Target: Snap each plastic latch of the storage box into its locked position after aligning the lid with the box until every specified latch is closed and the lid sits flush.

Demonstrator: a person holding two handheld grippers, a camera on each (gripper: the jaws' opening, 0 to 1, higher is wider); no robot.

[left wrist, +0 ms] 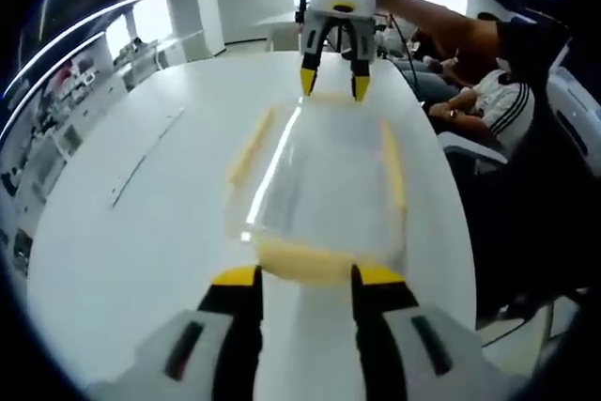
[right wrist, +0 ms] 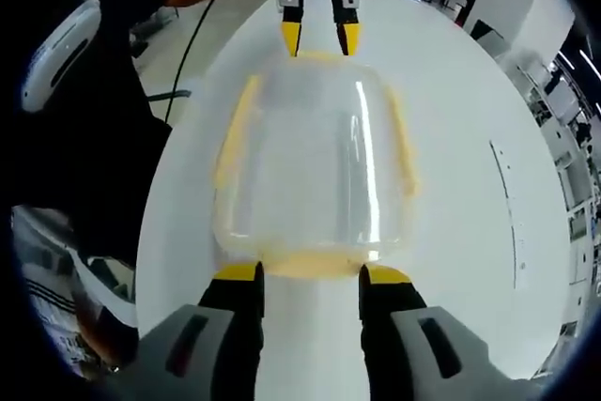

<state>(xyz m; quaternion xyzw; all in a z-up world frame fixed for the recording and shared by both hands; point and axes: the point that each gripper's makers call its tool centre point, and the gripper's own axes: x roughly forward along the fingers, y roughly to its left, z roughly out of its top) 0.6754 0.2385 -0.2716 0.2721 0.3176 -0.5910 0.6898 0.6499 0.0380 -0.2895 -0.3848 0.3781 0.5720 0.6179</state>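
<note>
A clear storage box (left wrist: 324,180) (right wrist: 315,161) with a clear lid lies lengthwise on the white table (left wrist: 141,232). Yellow latches run along its long sides (left wrist: 249,147) (left wrist: 394,171) (right wrist: 235,133) (right wrist: 402,138). My left gripper (left wrist: 307,279) stands open at one short end, its yellow-tipped jaws on either side of that end's yellow latch (left wrist: 300,265). My right gripper (right wrist: 311,274) stands open at the opposite end, flanking the latch there (right wrist: 310,263). Each gripper shows across the box in the other's view: the right gripper (left wrist: 333,82), the left gripper (right wrist: 319,39). I cannot tell whether the latches are snapped down.
The table (right wrist: 470,232) is a long white oval with bare surface beside the box. A person in dark clothes (right wrist: 103,119) stands at one long edge, a seated person (left wrist: 488,91) nearby. Office chairs (right wrist: 56,44) stand close to that edge.
</note>
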